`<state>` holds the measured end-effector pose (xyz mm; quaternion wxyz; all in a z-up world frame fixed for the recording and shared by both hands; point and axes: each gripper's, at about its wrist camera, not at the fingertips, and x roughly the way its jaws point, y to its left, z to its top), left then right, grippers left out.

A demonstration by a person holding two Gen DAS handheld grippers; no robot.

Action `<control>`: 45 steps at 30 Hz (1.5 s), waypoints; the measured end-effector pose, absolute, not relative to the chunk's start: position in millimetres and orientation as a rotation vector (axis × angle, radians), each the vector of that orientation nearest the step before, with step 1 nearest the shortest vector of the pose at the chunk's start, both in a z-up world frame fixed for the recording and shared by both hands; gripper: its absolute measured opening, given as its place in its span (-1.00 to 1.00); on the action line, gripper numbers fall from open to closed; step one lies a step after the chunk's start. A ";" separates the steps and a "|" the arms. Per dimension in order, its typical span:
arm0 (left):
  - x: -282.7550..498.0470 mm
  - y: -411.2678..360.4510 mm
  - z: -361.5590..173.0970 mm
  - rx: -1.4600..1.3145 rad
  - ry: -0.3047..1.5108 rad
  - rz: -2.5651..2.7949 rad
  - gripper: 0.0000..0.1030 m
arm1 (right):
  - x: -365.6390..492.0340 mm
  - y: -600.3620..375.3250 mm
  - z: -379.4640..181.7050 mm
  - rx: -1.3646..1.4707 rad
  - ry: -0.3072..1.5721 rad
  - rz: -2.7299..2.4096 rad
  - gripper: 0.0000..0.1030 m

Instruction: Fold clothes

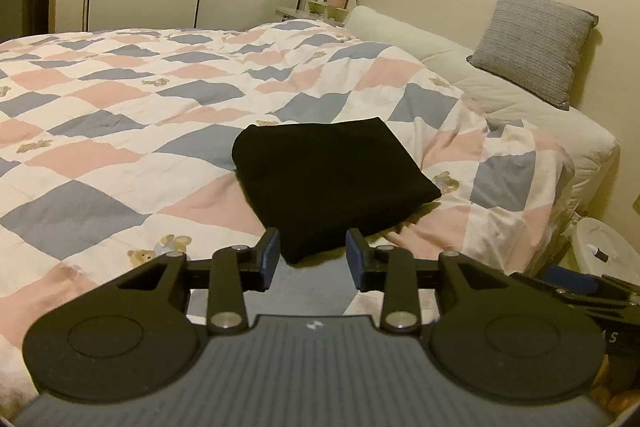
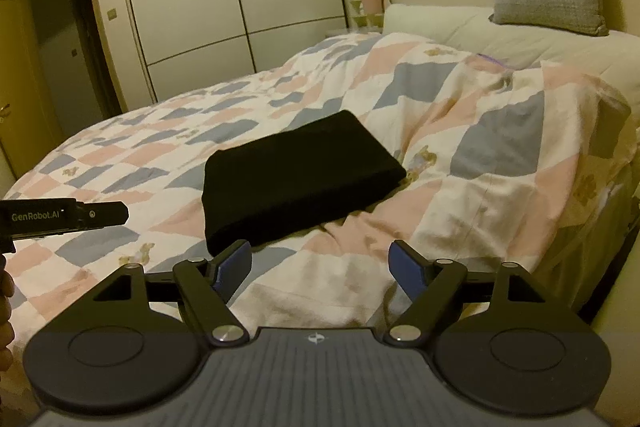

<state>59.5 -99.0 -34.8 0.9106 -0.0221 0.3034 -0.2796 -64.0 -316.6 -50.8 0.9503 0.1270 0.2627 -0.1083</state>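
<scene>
Folded black garment (image 1: 332,179) laid flat on patchwork quilt (image 1: 120,115); left gripper (image 1: 313,259) and right gripper (image 2: 320,267) held spread, empty, short of it.

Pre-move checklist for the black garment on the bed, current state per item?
1. Black garment folded into a compact rectangle: ok.
2. Garment lies fully on the quilt, away from the bed edge: ok.
3. Left gripper open and empty: ok.
4. Right gripper open and empty: ok.
5. Both grippers clear of the cloth, none caught on a finger: ok.
6. Layers inside the fold even, nothing bunched underneath: cannot tell.
</scene>
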 end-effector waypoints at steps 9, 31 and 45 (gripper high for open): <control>71.8 -102.1 -51.4 -0.047 0.673 -0.569 -0.39 | -48.3 -315.9 -63.0 0.245 0.574 -0.211 0.58; 114.1 -109.8 -87.5 -0.053 0.758 -0.564 -0.39 | 15.0 -308.7 -82.8 0.046 0.709 -0.272 0.67; 139.9 -113.0 -112.7 -0.067 0.785 -0.571 -0.28 | 21.0 -339.6 -94.5 0.299 0.657 -0.148 0.77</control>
